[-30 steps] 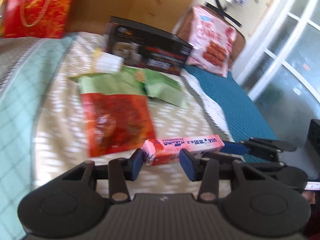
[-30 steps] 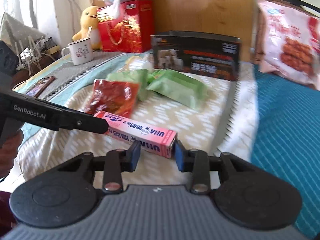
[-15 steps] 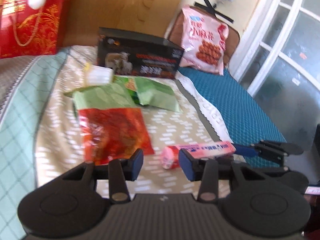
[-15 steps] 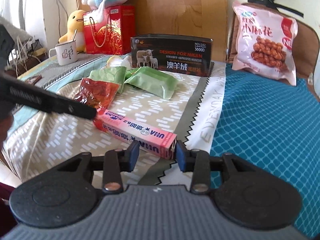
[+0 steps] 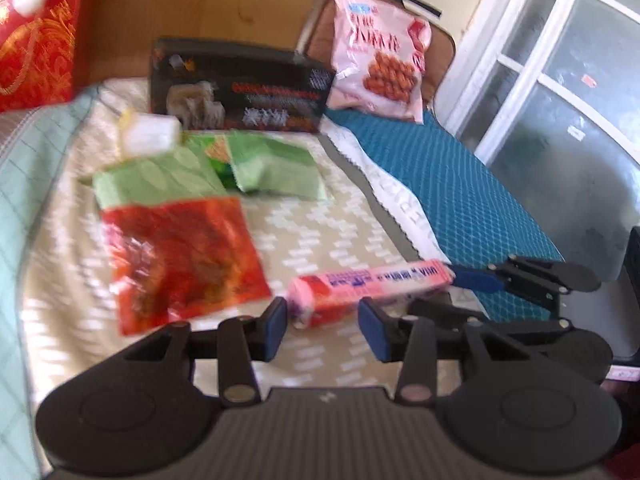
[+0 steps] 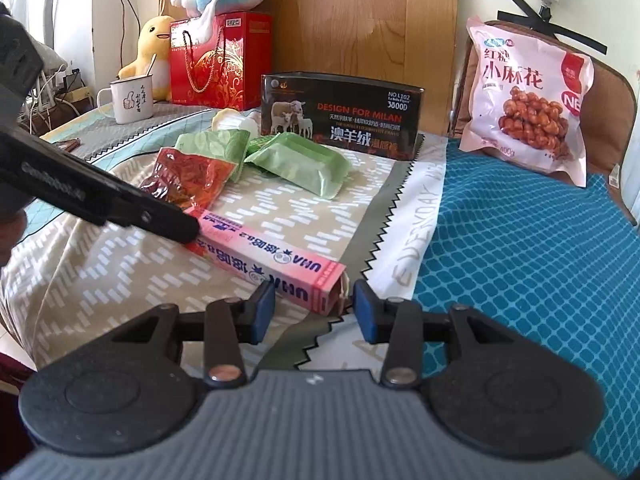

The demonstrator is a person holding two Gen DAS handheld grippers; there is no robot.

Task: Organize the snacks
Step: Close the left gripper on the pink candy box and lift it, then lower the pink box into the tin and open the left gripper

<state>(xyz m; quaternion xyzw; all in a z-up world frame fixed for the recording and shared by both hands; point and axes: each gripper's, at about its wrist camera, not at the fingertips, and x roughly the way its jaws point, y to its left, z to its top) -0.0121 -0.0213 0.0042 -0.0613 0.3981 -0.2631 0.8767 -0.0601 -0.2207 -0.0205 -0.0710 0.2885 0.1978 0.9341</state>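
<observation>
- The pink box (image 6: 264, 264) lies flat on the bench (image 6: 520, 260), running from the right claw (image 6: 314, 306) to the left claw (image 5: 323, 320), one end at each.
- The right claw's jaws have just been opening; the box's end sits between the pads, but a gap shows on one side, so it is judged released, not gripped.
- The left claw is open too: the other end lies just ahead of its tips, close to one pad and clear of the other.
- The box is judged light and stiff, a thin carton with glossy faces that may slip and walls that may dent if squeezed hard.
- A hold across the narrow sides near an end, or nearer the middle for balance, is judged best; the end flap by the right claw looks slightly open and is better avoided.
- Just beyond the left claw a soft red pack (image 6: 188, 176) lies beside the box; the two look close to touching.
- Farther ahead of both claws two green packs (image 6: 300, 164) are seen, then a black box (image 6: 340, 116) standing upright.
- A pink bag (image 6: 524, 108) leans far ahead, right of the right claw; a mug (image 6: 130, 98) stands far to its left.
- Nothing stands directly over the pink box apart from the claws.
</observation>
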